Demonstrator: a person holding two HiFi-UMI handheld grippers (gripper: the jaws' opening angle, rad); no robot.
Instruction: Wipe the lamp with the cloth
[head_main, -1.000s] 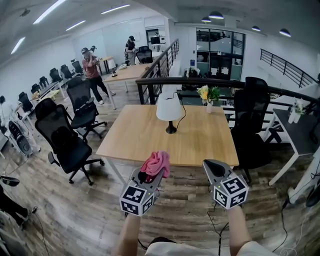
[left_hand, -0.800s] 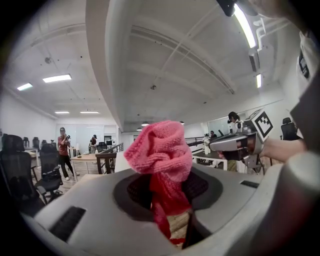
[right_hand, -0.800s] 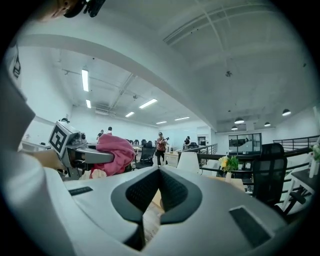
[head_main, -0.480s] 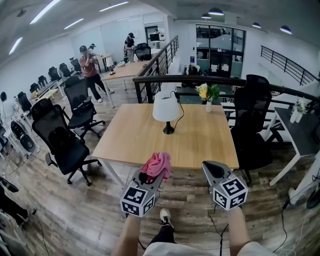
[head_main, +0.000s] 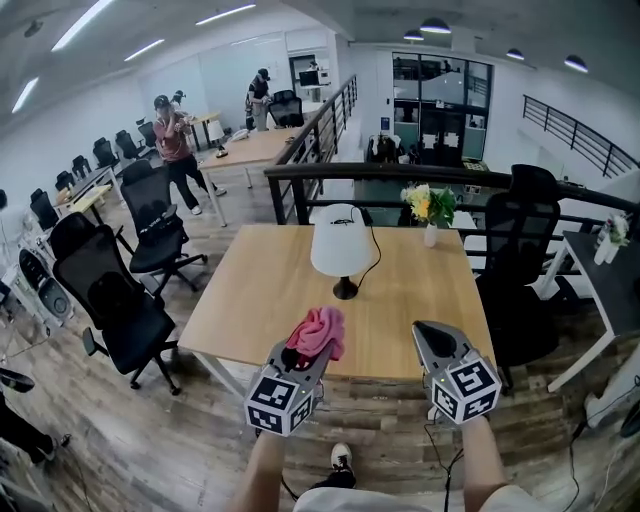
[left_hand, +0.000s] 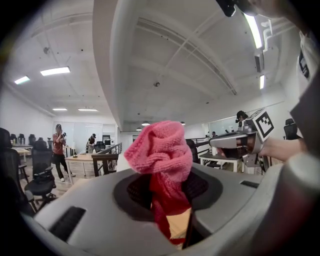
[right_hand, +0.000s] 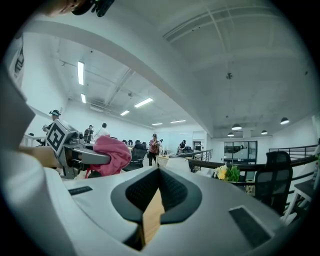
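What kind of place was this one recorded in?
Most likely an open-plan office: swivel chairs beside desks, a wooden table with a lamp, and a railing behind.

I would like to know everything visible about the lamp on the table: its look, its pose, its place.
The lamp has a white, smooth, cone-like shade on a thin dark stem with a small round dark base. It stands upright near the middle of the wooden table. A black cord runs from it toward the far edge. Only the table touches it. Whether it is lit cannot be told.
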